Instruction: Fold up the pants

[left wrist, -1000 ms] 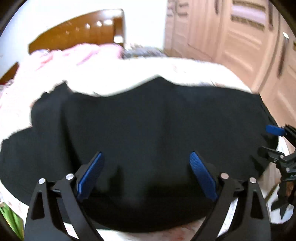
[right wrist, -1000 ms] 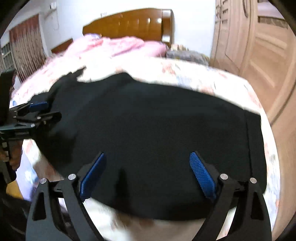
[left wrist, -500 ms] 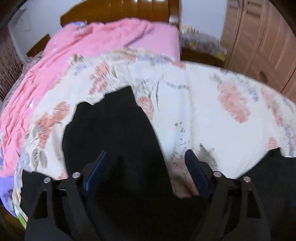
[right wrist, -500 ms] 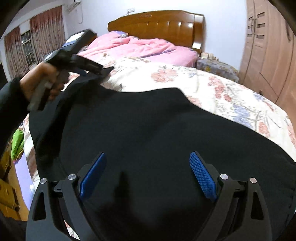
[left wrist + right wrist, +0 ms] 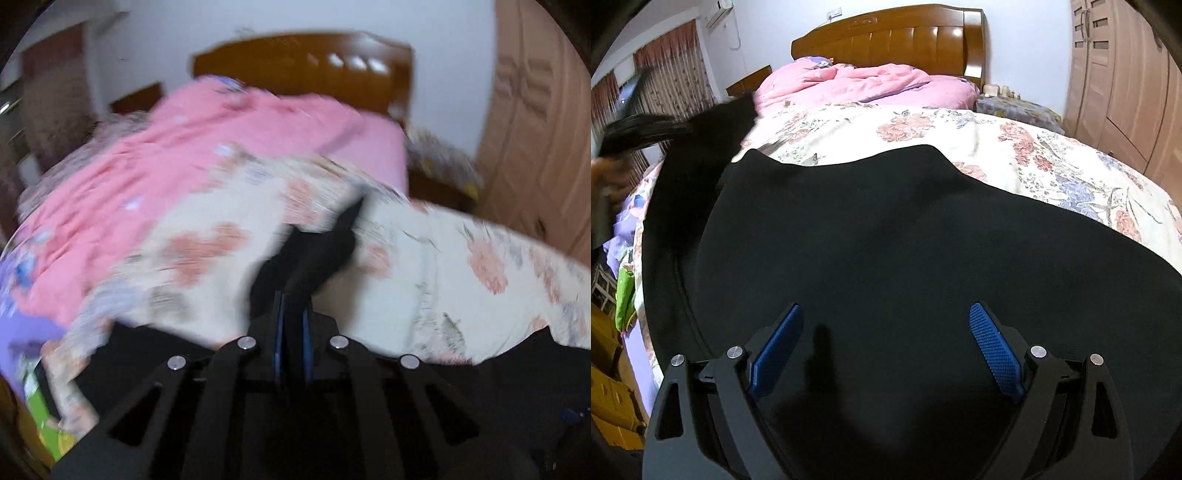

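Black pants (image 5: 905,240) lie spread across the floral bedspread (image 5: 1052,158), filling most of the right wrist view. My right gripper (image 5: 886,332) hovers just over their middle, open, with nothing between its blue pads. My left gripper (image 5: 293,299) is shut on a bunched corner of the pants (image 5: 317,254), which sticks up beyond the pads. In the right wrist view that corner (image 5: 713,122) is raised off the bed at the far left, drawn up by the blurred left gripper (image 5: 646,127) in a person's hand (image 5: 605,173).
A pink quilt (image 5: 857,83) is heaped at the head of the bed, against the wooden headboard (image 5: 886,40). A wooden wardrobe (image 5: 1126,92) stands on the right. A green item (image 5: 626,295) hangs off the bed's left edge, with curtains (image 5: 676,70) behind.
My left gripper swung from above the spread pants to their far-left corner, shut on it and lifted it. My right gripper shifted a little over the pants and stayed open.
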The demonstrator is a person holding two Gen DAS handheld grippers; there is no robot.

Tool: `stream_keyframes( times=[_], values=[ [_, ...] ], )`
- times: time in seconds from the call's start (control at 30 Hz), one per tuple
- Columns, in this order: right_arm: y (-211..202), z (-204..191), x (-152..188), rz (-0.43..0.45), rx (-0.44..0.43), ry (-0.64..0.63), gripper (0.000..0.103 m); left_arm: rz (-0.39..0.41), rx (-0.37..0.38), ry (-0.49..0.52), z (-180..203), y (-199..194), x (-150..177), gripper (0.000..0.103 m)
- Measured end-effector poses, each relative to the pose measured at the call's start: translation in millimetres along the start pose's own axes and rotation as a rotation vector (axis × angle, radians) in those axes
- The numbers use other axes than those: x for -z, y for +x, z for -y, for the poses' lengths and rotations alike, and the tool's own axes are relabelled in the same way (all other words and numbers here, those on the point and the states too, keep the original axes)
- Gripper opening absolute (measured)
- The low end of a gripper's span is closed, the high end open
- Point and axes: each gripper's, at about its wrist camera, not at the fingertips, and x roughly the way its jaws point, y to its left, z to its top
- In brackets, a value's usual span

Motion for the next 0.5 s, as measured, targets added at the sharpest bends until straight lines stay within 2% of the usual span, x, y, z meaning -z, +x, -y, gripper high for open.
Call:
stream_keyframes(
  times=[0.07,0.13,0.2,0.27,0.3,0.37,0.47,0.5],
  values=[
    [1,0,0,0.001,-0.001,0.005,0.088,0.007,-0.037,-0.060,-44,-31,18,0.007],
    [2,1,0,-0.001,-0.003,0.009,0.088,-0.038,-0.062,-0.119,-85,-44,46,0.007],
    [3,1,-1,-0.007,0.000,0.008,0.088,-0.100,-0.092,-0.171,-113,-39,75,0.007],
    [4,0,0,-0.013,0.010,0.002,0.088,-0.187,-0.068,-0.284,-148,-15,112,0.007],
    [5,-2,0,-0.016,0.019,-0.006,0.088,-0.197,-0.067,-0.305,-154,-8,124,0.007],
    [6,-4,1,-0.020,0.033,-0.018,0.088,-0.146,-0.030,-0.319,-164,4,145,0.010],
    [7,-6,1,-0.026,0.056,-0.032,0.088,-0.086,0.018,-0.370,-173,5,155,0.018],
    [8,-7,1,-0.028,0.066,-0.036,0.088,-0.080,0.027,-0.382,-175,6,154,0.027]
  ],
)
